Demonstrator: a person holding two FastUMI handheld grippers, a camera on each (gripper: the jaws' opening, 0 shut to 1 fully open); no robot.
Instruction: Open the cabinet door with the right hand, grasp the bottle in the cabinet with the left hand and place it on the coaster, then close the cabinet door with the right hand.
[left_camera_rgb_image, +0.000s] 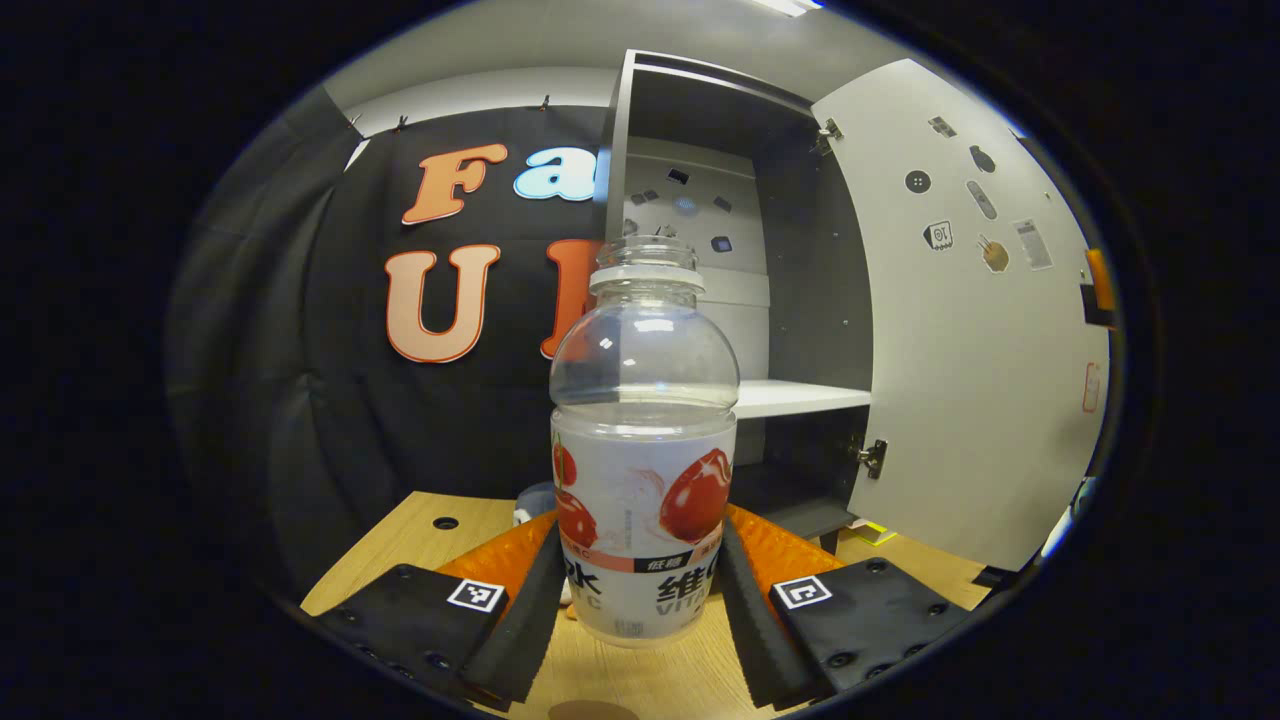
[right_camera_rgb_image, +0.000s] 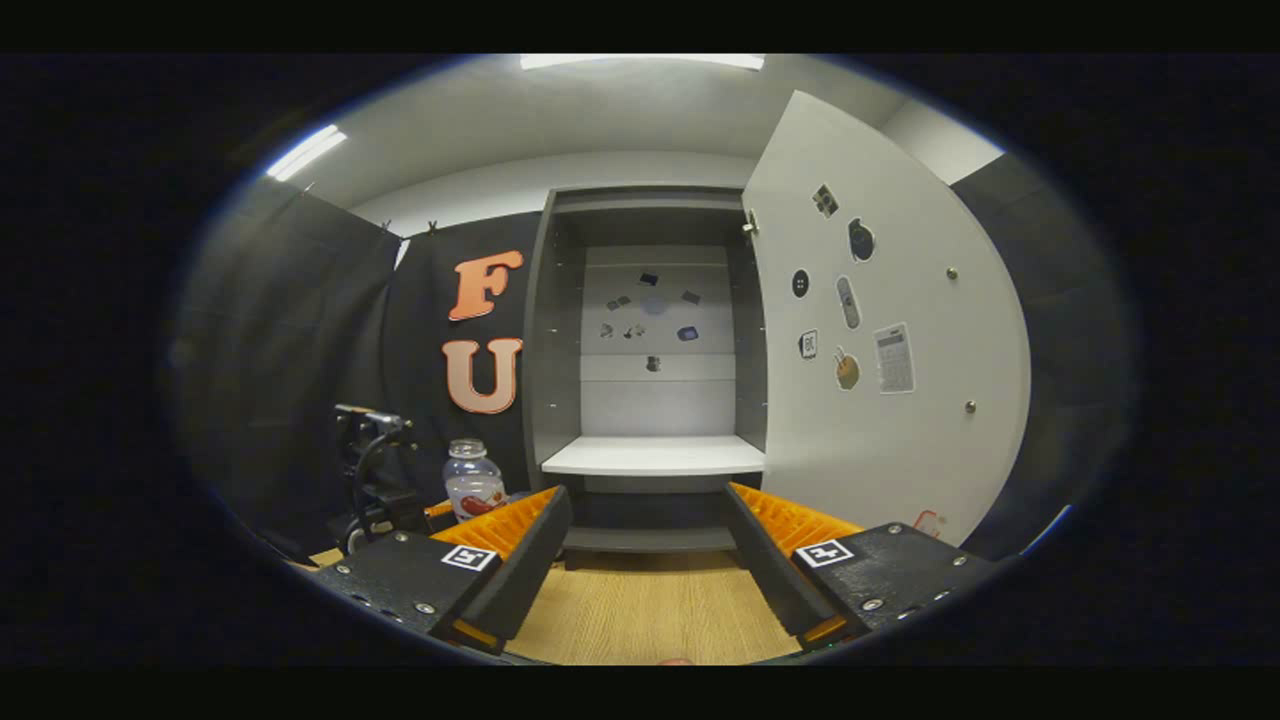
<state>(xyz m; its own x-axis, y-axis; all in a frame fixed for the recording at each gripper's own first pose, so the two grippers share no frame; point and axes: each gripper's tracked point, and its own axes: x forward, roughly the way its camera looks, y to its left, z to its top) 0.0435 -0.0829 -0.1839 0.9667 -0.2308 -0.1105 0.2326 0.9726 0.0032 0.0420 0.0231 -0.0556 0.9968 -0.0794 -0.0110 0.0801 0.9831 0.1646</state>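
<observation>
A clear bottle (left_camera_rgb_image: 645, 440) with a white label showing red fruit stands upright between my left gripper's fingers (left_camera_rgb_image: 535, 600), just above the wooden table (left_camera_rgb_image: 640, 680). The left gripper (left_camera_rgb_image: 640, 525) is shut on it, with both fingers pressing the label's sides. A brownish patch (left_camera_rgb_image: 590, 710) shows at the bottom edge, and I cannot tell what it is. In the right gripper view the bottle (right_camera_rgb_image: 473, 480) is at the left of the grey cabinet (right_camera_rgb_image: 655, 300), with the left gripper's black body (right_camera_rgb_image: 370, 470) beside it. My right gripper (right_camera_rgb_image: 648, 490) is open, holds nothing and faces the cabinet.
The white cabinet door (right_camera_rgb_image: 880, 330) stands swung open to the right, with stickers on its inner face. A white shelf (right_camera_rgb_image: 655, 455) inside the cabinet is bare. The open door (left_camera_rgb_image: 960, 330) is to the right of the bottle. A small blue-grey thing (left_camera_rgb_image: 530, 500) lies behind the bottle.
</observation>
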